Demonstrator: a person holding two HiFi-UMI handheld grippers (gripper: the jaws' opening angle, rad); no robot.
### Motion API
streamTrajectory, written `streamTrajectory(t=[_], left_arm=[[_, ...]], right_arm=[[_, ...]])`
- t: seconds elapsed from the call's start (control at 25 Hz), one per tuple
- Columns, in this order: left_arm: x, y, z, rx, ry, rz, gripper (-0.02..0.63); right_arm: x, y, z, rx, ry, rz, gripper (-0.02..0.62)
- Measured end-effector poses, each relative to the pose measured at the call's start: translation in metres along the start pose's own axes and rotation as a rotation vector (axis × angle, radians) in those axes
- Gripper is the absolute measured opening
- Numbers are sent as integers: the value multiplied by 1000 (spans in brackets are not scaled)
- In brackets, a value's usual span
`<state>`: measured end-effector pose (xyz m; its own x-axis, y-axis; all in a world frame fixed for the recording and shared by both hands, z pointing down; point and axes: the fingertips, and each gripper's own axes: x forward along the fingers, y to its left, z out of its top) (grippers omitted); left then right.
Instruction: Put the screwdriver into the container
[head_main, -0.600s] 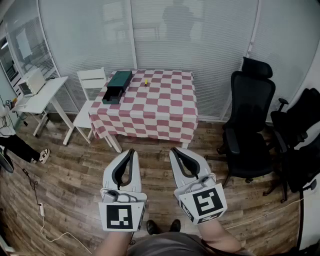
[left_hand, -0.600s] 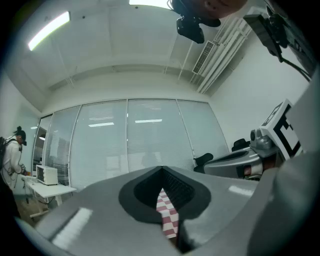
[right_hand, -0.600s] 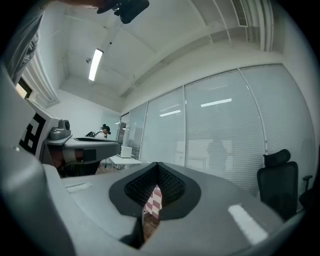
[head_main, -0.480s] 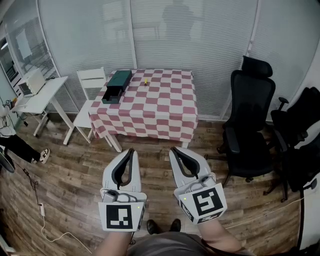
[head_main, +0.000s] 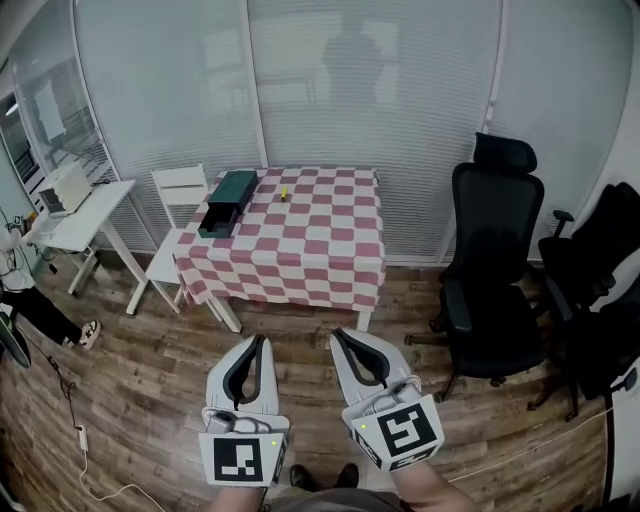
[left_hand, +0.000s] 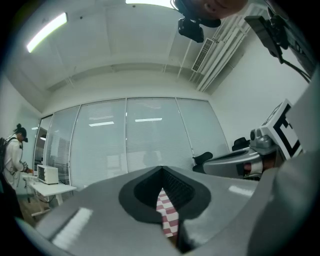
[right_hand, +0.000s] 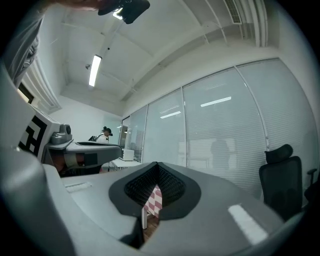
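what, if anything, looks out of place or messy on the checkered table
Nothing stands out. The dark green container sits at the table's left edge, the small yellow screwdriver lies apart from it near the far edge, and the cloth hangs evenly. Nothing looks spilled or knocked over.

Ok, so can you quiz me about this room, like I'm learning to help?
1. True or false: the screwdriver already lies inside the container.
2. What covers the table? A: a plain white cloth. B: a red-and-white checked cloth. C: newspaper.
3. Fill in: the jaws of the left gripper and the right gripper are both ____ (open or shut).

Key: 1 false, it lies on the table beside the container. 2 B. 3 shut.
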<state>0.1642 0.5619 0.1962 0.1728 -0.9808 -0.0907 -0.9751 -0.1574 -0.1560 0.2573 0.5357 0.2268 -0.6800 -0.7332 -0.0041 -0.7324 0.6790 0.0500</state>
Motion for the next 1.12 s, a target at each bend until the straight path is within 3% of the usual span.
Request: streamTrajectory(t=[0.32,0.48,0.76,1.12], left_arm=[[10,-3,-30,-34,63,18,0],[38,11,-40,-49,41,1,0],[104,64,-57,-66,11,-6,0],[170,138,-65,-96,-29,3,0]], right_arm=[[13,-7,-28,31,47,48,44],[40,-15,-38,33,57,57,40],[123,-27,-38,34,30,98,23],[224,-39,-26,-14,29,89,23]])
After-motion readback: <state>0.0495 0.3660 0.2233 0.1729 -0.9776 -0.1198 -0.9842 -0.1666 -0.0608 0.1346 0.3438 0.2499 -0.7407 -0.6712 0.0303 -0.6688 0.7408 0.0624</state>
